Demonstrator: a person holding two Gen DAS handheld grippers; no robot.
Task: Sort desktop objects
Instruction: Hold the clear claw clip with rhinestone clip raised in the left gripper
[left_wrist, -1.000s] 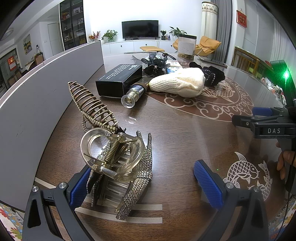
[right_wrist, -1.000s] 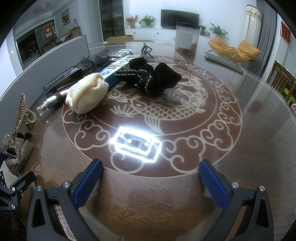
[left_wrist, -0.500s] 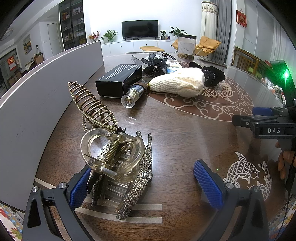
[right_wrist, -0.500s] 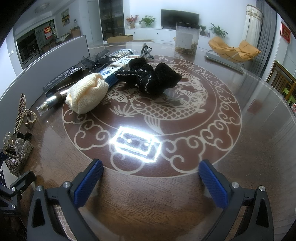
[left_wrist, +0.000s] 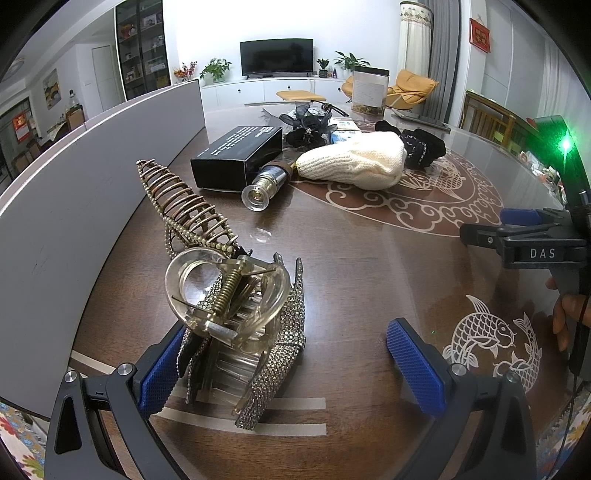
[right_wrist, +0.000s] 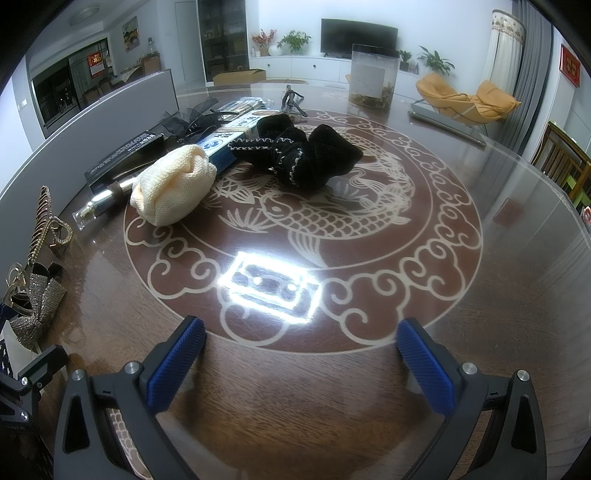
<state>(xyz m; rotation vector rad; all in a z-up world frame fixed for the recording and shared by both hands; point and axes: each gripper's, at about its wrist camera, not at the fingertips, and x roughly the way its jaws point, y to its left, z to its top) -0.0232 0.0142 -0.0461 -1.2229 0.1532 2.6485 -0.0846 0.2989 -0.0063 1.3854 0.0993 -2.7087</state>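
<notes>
Currently left gripper (left_wrist: 288, 365) spread, hair clips (left_wrist: 236, 317) grouped at its 10 o'clock, likely sorted; right gripper (right_wrist: 299, 365) spread, empty.

My flashlight's (left_wrist: 263, 184) rear hides under the cream knit hat (left_wrist: 351, 166); black box (right_wrist: 122, 155) print too small; my right hand (left_wrist: 567, 317) cut off at right edge.

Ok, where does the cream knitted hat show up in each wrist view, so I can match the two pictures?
Left wrist: the cream knitted hat lies upper centre, right of the black box, with the flashlight at its lower left.
Right wrist: the hat lies left of centre, on the rim of the fish medallion.
Shared landmark: the black scrunchie just beyond the hat.
</notes>
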